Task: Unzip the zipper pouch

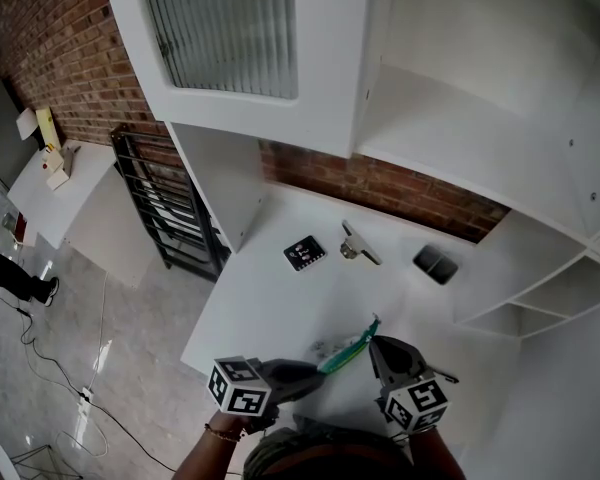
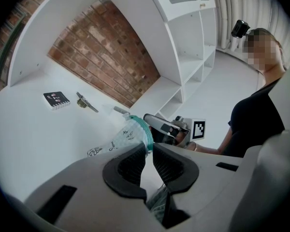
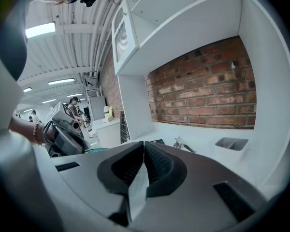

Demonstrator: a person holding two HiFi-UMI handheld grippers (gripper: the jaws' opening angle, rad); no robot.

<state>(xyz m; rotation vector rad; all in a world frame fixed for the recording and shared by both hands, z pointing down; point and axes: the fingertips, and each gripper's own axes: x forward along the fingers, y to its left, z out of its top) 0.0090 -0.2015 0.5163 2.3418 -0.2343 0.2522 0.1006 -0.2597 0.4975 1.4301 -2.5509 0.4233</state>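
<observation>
The zipper pouch is clear film with black print and a teal zipper edge. It hangs slanted above the white table, stretched between both grippers. My left gripper is shut on its near lower end; in the left gripper view the pouch runs out from between the pads of the left gripper. My right gripper is shut at the pouch's far upper end, and the right gripper shows there in the left gripper view too. The right gripper has pale film between its jaws. I cannot make out the zipper pull.
A black marker card, a metal clip-like piece and a small grey tray lie further back on the table before the brick wall. A white cabinet hangs overhead, shelves stand right, a black rack left.
</observation>
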